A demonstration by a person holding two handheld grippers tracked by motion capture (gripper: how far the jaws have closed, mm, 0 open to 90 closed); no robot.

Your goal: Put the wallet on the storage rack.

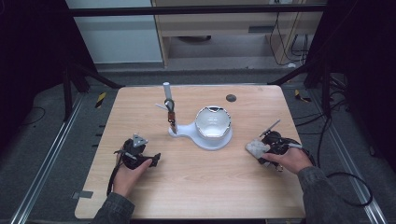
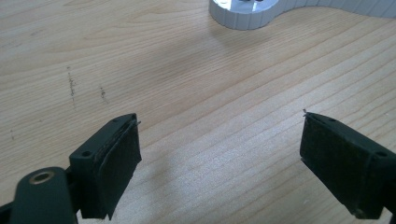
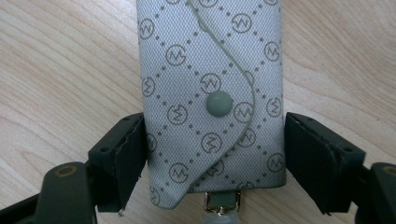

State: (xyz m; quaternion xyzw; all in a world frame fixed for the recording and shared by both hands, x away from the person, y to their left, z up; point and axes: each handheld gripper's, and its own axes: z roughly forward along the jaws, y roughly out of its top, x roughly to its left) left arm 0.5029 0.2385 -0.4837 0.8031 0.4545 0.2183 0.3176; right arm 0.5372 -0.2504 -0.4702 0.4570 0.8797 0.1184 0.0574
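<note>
Grey patterned fabric key pouch [image 3: 210,98] lies on the wooden counter [image 1: 196,186] between my right tongs [image 3: 212,154], pads touching its sides. Left tongs [image 2: 219,154] gape, empty. Next, I judge, squeeze firmly and lift.

Two handheld grippers: left gripper [image 1: 156,158], right gripper [image 1: 258,150]. One grey patterned key pouch [image 3: 212,93]. One white stand [image 1: 205,137] with one bowl-shaped dome [image 1: 213,122]. One wooden table [image 1: 196,186].

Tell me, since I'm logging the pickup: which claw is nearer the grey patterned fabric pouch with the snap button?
Right. The right claw straddles the grey patterned fabric pouch; the left claw sits across the table, jaws open over bare wood.
</note>
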